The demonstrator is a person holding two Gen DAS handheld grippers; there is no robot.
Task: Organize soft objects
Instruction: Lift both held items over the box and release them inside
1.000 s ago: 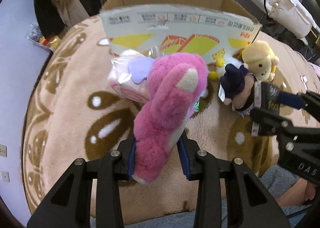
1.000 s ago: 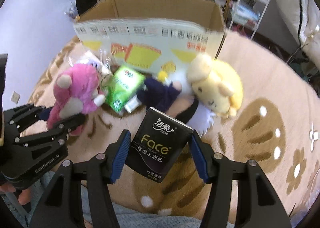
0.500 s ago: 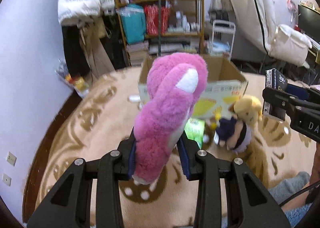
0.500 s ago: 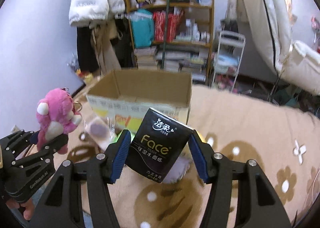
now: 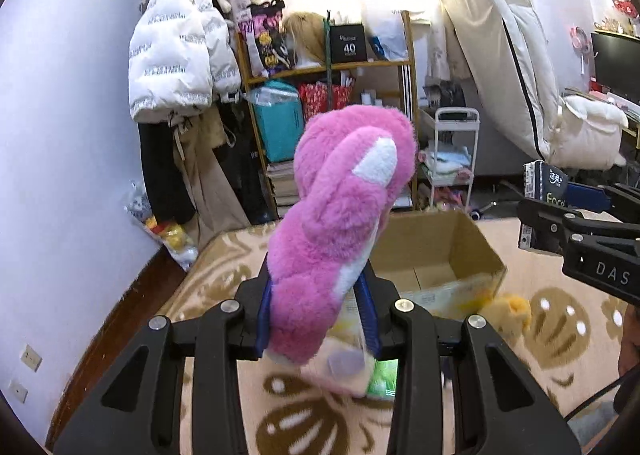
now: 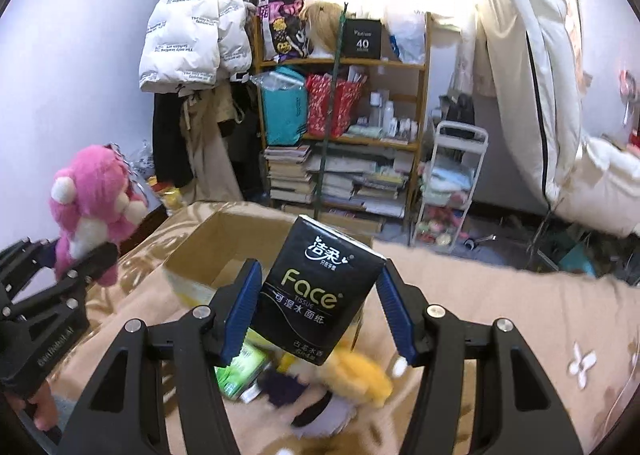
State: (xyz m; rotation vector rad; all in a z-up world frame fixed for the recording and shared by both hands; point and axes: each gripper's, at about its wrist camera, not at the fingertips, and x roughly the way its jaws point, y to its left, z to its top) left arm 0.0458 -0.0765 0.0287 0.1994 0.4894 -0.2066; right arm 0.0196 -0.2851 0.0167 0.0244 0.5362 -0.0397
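Both tools are now lifted high off the bed; the left tool (image 5: 318,319) pinches the pink bear (image 5: 340,231), the right tool (image 6: 320,313) pinches the black tissue pack (image 6: 322,293), ready to drop into the cardboard box (image 5: 436,251).

A beige blanket (image 6: 500,295) with brown flower prints covers the bed. On it stands an open cardboard box (image 5: 440,251). Just in front of the box lie a yellow plush (image 6: 360,375), a dark doll (image 6: 284,387), a green pack (image 6: 240,371) and a pale pouch (image 5: 344,367).
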